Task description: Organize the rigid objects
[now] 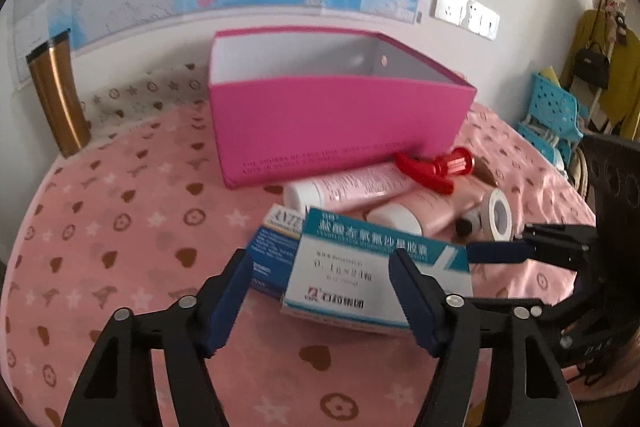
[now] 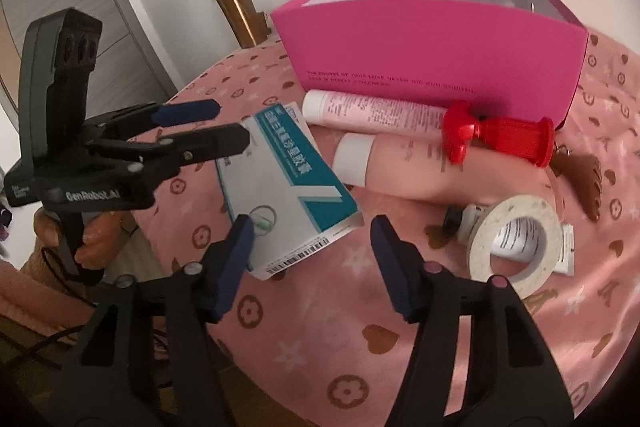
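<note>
step: we grasp medicine box (image 1: 376,275), near side of table (image 1: 120,227) | left gripper (image 1: 320,287) wide — straddle it squarely, probably untouched | right gripper (image 2: 310,247) wide — idle | goal: pink bin (image 1: 328,123), far

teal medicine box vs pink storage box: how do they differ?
The teal medicine box is closed, flat and slim, leaning tilted on a blue box; the pink storage box stands upright, open-topped, much larger. The medicine box is white and teal with a barcode; the storage box is plain pink outside, white inside. Both are rigid and rectangular.

Tubes (image 2: 372,111), tape roll (image 2: 516,241) before box (image 2: 432,43); tumbler (image 2: 236,9) left behind
</note>
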A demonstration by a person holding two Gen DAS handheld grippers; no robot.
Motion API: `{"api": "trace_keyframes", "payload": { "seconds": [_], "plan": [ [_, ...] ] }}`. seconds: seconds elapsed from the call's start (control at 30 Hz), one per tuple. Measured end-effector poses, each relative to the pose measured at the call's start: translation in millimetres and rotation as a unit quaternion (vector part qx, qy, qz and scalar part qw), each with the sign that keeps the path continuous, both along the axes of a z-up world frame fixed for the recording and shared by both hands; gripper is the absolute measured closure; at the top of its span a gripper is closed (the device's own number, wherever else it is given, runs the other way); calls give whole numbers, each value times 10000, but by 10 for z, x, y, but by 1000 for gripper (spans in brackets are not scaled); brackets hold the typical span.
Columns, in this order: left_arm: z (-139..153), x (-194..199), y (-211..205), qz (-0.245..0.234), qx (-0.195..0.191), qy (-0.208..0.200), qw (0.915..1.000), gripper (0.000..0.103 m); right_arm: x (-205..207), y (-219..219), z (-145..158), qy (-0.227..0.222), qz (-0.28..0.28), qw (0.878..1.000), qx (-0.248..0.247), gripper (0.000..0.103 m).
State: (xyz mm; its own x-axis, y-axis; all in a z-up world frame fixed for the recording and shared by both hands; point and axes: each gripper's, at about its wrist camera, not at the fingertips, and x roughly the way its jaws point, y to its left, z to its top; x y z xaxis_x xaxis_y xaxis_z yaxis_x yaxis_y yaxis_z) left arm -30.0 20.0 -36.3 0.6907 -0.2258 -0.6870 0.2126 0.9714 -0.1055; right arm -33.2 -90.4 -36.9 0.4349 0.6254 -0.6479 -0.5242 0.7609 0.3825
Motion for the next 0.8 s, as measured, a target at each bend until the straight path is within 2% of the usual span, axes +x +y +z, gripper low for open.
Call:
{"api": "trace_keyframes", "payload": {
  "seconds": [0.1,0.17,0.23,0.53,0.8],
  "plan": [
    [-47,-1,5,-116,-141,133,9997,42,17,41,-25,41,63,10000,55,45],
    [-47,-15,2,-195,-235,155,9994,44,19,60,-51,96,115,9998,96,53],
    [-37,-19,-15,-169,-173,130,9996,44,34,76,-47,91,106,9998,120,60],
    [-15,-47,76,-19,-410,229,9989,44,114,106,66,-112,102,9998,144,60],
    [135,12,81,10,-552,116,9984,45,177,57,258,-415,38,9990,185,60]
  ]
}}
